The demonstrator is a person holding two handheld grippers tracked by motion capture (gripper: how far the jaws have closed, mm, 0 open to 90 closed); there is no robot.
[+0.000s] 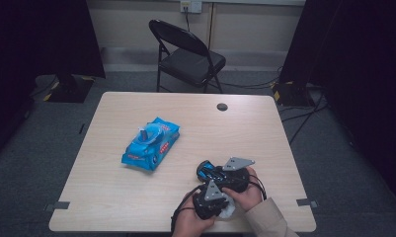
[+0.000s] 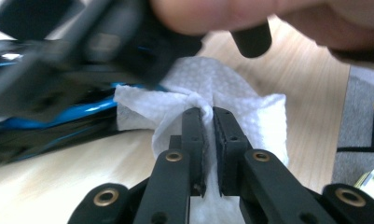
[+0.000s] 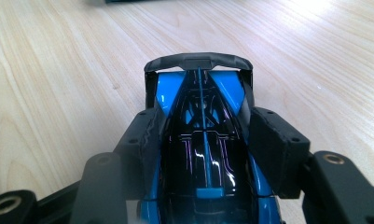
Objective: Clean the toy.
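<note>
a: what's the biggest thing you've got in front of you?

b: the light wood table (image 1: 136,197). behind it on the grey floor i see a black folding chair (image 1: 188,52). on the table, left of the middle, lies a blue wipes pack (image 1: 151,143), well apart from my hands.

a: and where are your hands?

b: both at the near edge, right of the middle, close together. my right gripper (image 1: 220,174) sits just beyond my left gripper (image 1: 210,200) in the high view.

a: what's the right one doing?

b: it's clamped on a blue and black toy car (image 3: 205,154). in the right gripper view the jaws stand about half apart, one pad pressing on each flank of the car's body, and the dark wing at the car's far end points away from me over the table.

a: and the left?

b: its jaws are pinched nearly together on a white wipe (image 2: 231,98). in the left gripper view the fabric bunches up between the pads and spreads out behind them, lying just beside the car. i can't tell whether the wipe touches the bodywork, since that part is blurred.
</note>
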